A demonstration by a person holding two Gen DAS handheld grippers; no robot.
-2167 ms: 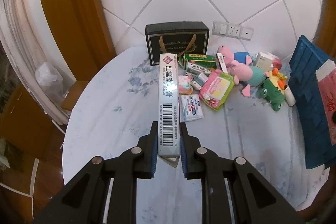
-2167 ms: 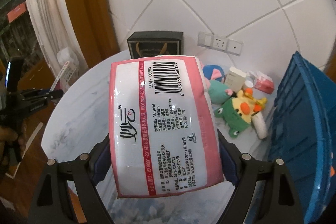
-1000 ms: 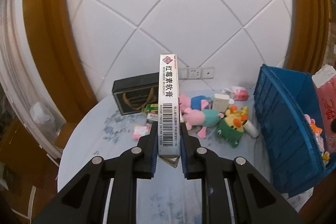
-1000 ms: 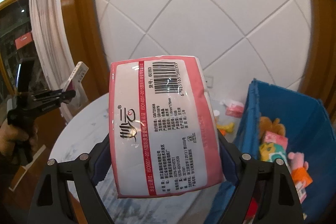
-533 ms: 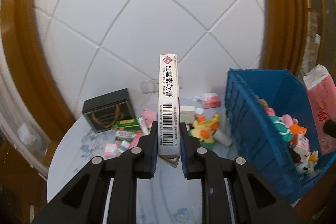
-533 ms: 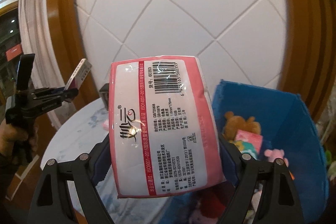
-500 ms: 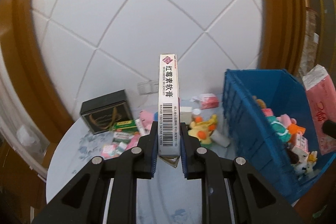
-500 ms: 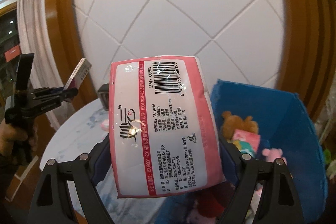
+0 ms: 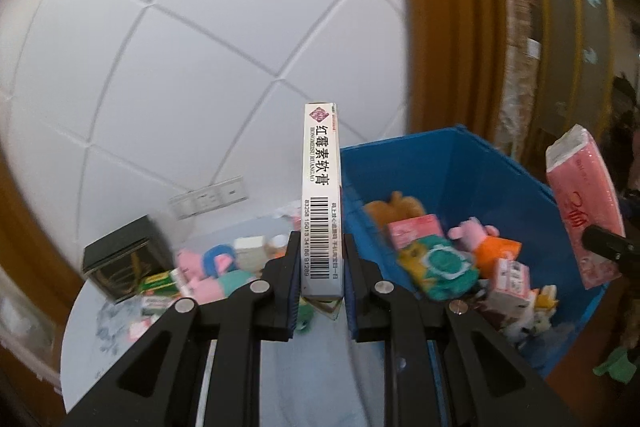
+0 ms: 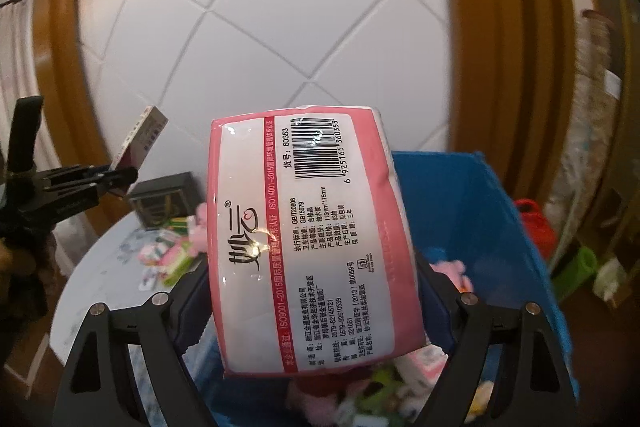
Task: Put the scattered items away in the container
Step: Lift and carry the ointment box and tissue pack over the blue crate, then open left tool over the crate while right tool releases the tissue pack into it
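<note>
Over blue bin [image 10: 500,211]: L tongs [image 9: 322,273] grip ointment box [image 9: 321,195], R tongs [image 10: 314,301] tissue pack [image 10: 312,239].

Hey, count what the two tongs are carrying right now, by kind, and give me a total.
Ointment box, in the left tongs: 1
Pink tissue pack, in the right tongs: 1
Total: 2

The left gripper [image 9: 321,283] is matte black — two angular arms with triangular cut-outs, silver round screws at the joints, blue ridged pads [image 9: 295,287] lining its fingers. The right gripper [image 10: 314,301] is built alike — black arms, silver screws at nine and three o'clock, dark blue pads [image 10: 196,301].
</note>
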